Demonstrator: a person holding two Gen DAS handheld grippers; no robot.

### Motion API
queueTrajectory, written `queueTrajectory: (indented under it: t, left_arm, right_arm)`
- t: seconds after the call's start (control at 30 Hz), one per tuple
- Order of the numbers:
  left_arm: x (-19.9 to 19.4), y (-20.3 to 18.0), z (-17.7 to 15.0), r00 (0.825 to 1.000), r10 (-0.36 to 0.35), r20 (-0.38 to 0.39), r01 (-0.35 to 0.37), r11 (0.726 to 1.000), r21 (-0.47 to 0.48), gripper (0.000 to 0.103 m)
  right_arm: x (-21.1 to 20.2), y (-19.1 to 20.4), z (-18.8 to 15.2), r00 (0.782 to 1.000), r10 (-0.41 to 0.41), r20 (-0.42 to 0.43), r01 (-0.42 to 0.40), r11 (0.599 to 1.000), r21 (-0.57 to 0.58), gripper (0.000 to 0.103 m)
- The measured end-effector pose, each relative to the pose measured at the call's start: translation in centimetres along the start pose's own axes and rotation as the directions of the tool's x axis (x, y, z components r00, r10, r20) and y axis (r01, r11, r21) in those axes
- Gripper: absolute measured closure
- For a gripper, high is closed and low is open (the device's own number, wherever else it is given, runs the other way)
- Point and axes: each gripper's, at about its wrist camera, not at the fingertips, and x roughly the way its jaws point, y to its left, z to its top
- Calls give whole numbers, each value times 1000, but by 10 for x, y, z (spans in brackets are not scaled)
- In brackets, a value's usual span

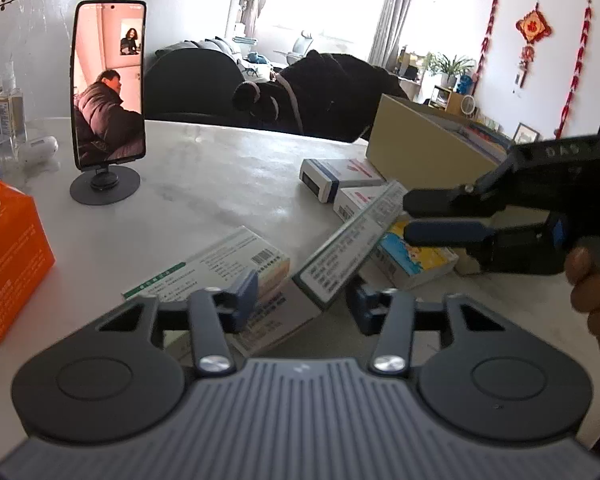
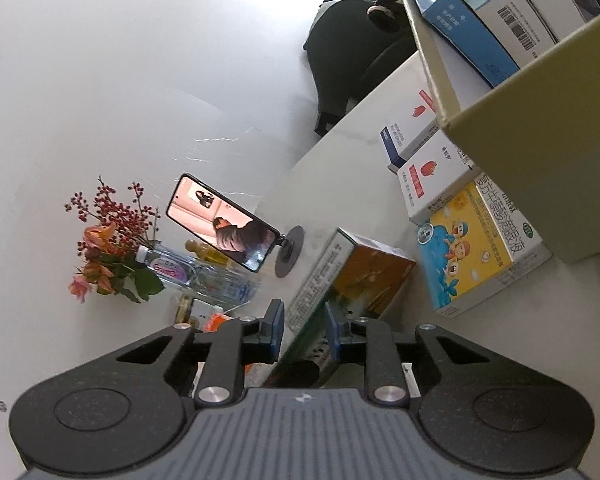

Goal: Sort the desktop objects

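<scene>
While the left gripper [image 1: 302,294] sits low over the white tabletop [image 1: 204,176], we see its blue pads closed against the sides of a flat green-and-white box [image 1: 228,276]. A second, narrower box [image 1: 352,248] leans on edge across that one. The right gripper [image 2: 302,326] is clamped on this narrower box [image 2: 320,280], which the right wrist view shows with a grey printed side and an orange face, tilted up off the table. Just beyond lie a yellow-and-blue cartoon box [image 2: 476,248] and two white boxes with red marks [image 2: 428,176], all beside an open cardboard carton [image 2: 540,152] that already holds several packs. A phone on a round stand [image 1: 108,92] stands upright farther back, and an orange box [image 1: 8,256] sits at the left edge
</scene>
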Motion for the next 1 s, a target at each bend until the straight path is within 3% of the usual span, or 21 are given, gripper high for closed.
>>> queueTrajectory:
  t: [0.03,0.13,0.3,0.43,0.77,1.0]
  left_arm:
    - [0,0,0,1000,0,5,0,1000,-1,78]
    - [-1,0,1,1000,15,23,-15,1000,-7,85]
    - [-5,3,2,999,15,47,-11,997,-80,85]
    - [-9,-5,8,998,57,36,-52,990,-128,85]
    - [-4,-30,14,993,121,15,-117,981,-152,84]
    - [-1,-39,17,994,112,7,-109,975,-193,84]
  right_arm:
    - [1,0,0,1000,-3,-1,3,1000,0,75]
    - [1,-2,-2,1000,-12,1,12,1000,5,71]
    - [0,-5,-2,1000,-24,5,24,1000,13,67]
    - [-1,-1,-1,1000,-27,-1,27,1000,-4,60]
    - [10,29,6,999,-41,-31,37,993,-116,52]
    - [18,41,11,996,-66,-58,55,982,-179,50]
